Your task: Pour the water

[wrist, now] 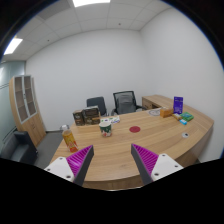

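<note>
Claw [113,166] open, fingers apart w/ nothing btwn them, purple pads [80,160] showing, held high above a long wooden table [140,145]. Task cup [105,128], white w/ dark band, stands on table well beyond fingers, near a red round item [135,129]. Two chairs [124,101] behind table.

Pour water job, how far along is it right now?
Nothing looks done yet. The hand-held gripper is open and empty, well back from the wooden table. A cup stands on the table beyond the fingers, untouched, near a red coaster. Left: approach, grasp a vessel and pour. Which vessel holds water, I cannot tell.
</note>
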A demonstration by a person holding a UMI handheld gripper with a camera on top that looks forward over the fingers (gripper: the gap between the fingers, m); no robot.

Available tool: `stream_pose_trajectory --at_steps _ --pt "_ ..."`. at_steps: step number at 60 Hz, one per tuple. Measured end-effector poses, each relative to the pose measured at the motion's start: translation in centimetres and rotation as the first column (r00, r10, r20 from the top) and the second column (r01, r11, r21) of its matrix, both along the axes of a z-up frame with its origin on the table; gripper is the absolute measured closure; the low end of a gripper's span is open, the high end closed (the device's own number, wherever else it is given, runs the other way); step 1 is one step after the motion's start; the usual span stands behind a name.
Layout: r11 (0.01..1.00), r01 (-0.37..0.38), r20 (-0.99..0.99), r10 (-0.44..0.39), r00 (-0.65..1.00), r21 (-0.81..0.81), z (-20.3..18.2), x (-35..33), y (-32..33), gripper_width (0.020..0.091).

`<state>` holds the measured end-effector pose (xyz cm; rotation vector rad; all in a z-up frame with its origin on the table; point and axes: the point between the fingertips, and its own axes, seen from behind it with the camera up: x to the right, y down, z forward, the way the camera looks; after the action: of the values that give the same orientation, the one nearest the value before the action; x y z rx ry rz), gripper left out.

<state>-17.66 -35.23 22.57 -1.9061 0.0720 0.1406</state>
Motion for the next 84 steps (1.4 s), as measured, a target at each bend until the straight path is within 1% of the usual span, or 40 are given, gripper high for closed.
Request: stream_pose_trajectory --at_steps 5,6,7,8,9,13,20,27,41,47,56,58,60,61,62,64,66,70,71,73,76,82,84 --pt "1.000 0.025 -0.034 -0.026 0.999 -0.014 -0.4 -1.3 0.2 0.0271" --pt "0.999 0.032 -0.039 -0.032 0.999 -0.012 -0.2 -2.5 0.3 0.0268" --pt "0.999 0.037 -0.039 -0.038 0.999 -0.010 0.1 -0.3 0.1 0.0269" --pt "0.999 0.039 -0.044 -0.039 0.998 -0.006 -0.1 -2.5 1.0 0.0270" --pt "0.999 0.051 -0.041 -0.052 0.998 -0.004 0.5 -4.8 0.4 0.0270" --pt "0.998 0.057 -0.031 -0.057 0.998 0.006 0.7 -8.0 0.7 0.0271" --pt "1.000 0.015 -0.006 -0.015 1.000 0.012 -0.3 -13.3 2.1 0.0273" --pt "0.999 -0.040 0.038 0.040 0.998 0.003 -3.5 -17.9 5.0 0.0270" --pt "0.990 -0.137 0.047 0.135 0.990 0.028 -11.0 -25.8 16.0 0.0274" --pt "0.983 -0.179 0.062 0.175 0.983 0.052 -13.4 -29.0 20.7 0.0274" --pt "0.981 -0.176 0.095 0.168 0.981 0.087 -14.7 -31.4 26.0 0.0277" --pt "0.981 -0.173 0.100 0.164 0.981 0.087 -15.0 -31.8 27.0 0.0286" --pt "0.982 -0.168 0.106 0.159 0.982 0.088 -15.3 -31.9 27.6 0.0332" --pt "0.983 -0.162 0.115 0.151 0.982 0.091 -15.3 -31.8 27.9 0.0393" --pt "0.984 -0.156 0.127 0.144 0.981 0.089 -15.5 -31.6 28.1 0.0493" --pt "0.983 -0.154 0.134 0.140 0.981 0.102 -15.3 -31.7 28.4 0.0498" --pt "0.983 -0.151 0.136 0.136 0.981 0.106 -15.3 -31.7 28.5 0.0537" --pt "0.982 -0.162 0.122 0.149 0.981 0.101 -15.7 -31.4 28.9 0.0571" --pt "0.982 -0.161 0.113 0.151 0.982 0.093 -15.7 -31.4 28.9 0.0605" --pt "0.983 -0.169 0.108 0.161 0.981 0.072 -15.8 -31.6 28.9 0.0635" --pt "0.980 -0.193 0.120 0.185 0.975 0.058 -15.6 -31.8 29.0 0.0661" --pt "0.979 -0.206 0.067 0.205 0.976 0.007 -15.5 -32.1 29.9 0.0662" --pt "0.976 -0.217 0.028 0.217 0.976 0.006 -14.7 -32.2 30.5 0.0661"
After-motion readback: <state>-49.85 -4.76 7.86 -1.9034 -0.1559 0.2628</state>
